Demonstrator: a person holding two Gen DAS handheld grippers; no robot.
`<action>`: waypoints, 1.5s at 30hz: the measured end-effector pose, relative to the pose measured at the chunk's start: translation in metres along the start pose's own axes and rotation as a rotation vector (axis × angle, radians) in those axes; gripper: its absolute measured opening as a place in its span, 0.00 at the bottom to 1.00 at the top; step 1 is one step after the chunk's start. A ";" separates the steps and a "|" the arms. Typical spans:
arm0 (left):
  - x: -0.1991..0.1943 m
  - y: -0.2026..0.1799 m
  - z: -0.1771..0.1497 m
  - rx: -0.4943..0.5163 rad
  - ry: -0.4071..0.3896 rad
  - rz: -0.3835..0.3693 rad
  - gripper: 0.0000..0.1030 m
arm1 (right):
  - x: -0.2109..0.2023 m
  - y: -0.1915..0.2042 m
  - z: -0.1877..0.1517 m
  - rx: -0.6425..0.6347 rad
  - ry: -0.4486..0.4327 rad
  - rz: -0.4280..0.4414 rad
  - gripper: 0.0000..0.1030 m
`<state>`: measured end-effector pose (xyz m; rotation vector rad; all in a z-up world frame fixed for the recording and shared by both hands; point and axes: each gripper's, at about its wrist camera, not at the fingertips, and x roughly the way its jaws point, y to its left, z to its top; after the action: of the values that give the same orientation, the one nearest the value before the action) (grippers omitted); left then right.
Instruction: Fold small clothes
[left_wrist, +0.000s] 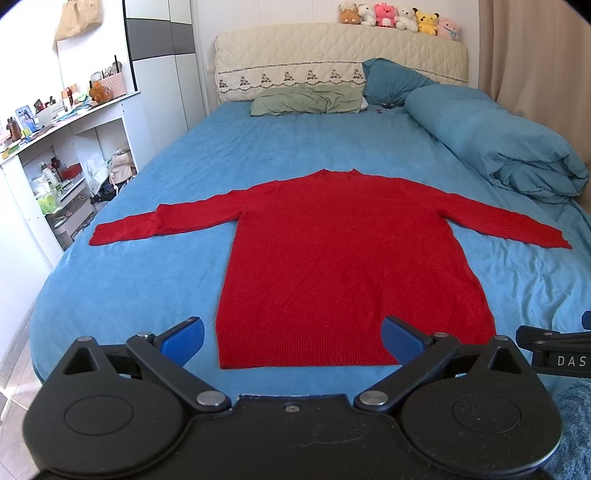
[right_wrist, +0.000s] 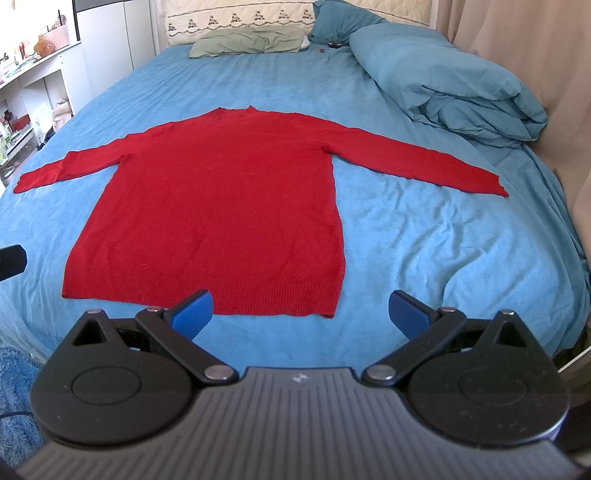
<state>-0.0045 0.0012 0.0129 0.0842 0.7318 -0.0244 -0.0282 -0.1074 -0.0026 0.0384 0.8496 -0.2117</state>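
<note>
- Blue-padded fingers of the left gripper (left_wrist: 293, 341) are standing wide apart, holding nothing, hovering just short of the hem of a red sweater (left_wrist: 351, 266).
- Beside it, the right gripper (right_wrist: 301, 314) is likewise gaping with nothing between its pads, poised over the sweater's near right hem corner (right_wrist: 325, 306).
- Spread flat on the blue bedsheet (left_wrist: 147, 280), the sweater is lying with its ribbed hem toward the cameras and its collar (left_wrist: 338, 171) pointing at the headboard (left_wrist: 332, 55); its long axis is running down the bed's length.
- Both sleeves are stretching outward to left (left_wrist: 147, 225) and right (left_wrist: 517, 225), slanting slightly back toward the foot.
- Farther off, a rolled blue duvet (left_wrist: 498, 144) is lying along the right side, with a green pillow (left_wrist: 306, 101) resting below the headboard.
- Plush toys (left_wrist: 399, 16) are lining the headboard's top.
</note>
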 end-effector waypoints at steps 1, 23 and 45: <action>0.000 0.000 0.000 -0.001 0.001 0.000 1.00 | 0.000 0.000 0.000 -0.001 0.000 -0.002 1.00; 0.152 0.001 0.151 -0.019 -0.056 -0.060 1.00 | 0.125 -0.126 0.119 0.191 -0.082 -0.135 1.00; 0.438 -0.084 0.179 -0.013 0.188 -0.138 1.00 | 0.356 -0.326 0.112 0.653 -0.158 -0.342 0.83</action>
<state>0.4357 -0.0946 -0.1528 0.0229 0.9243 -0.1451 0.2175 -0.4998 -0.1783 0.4833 0.5956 -0.7985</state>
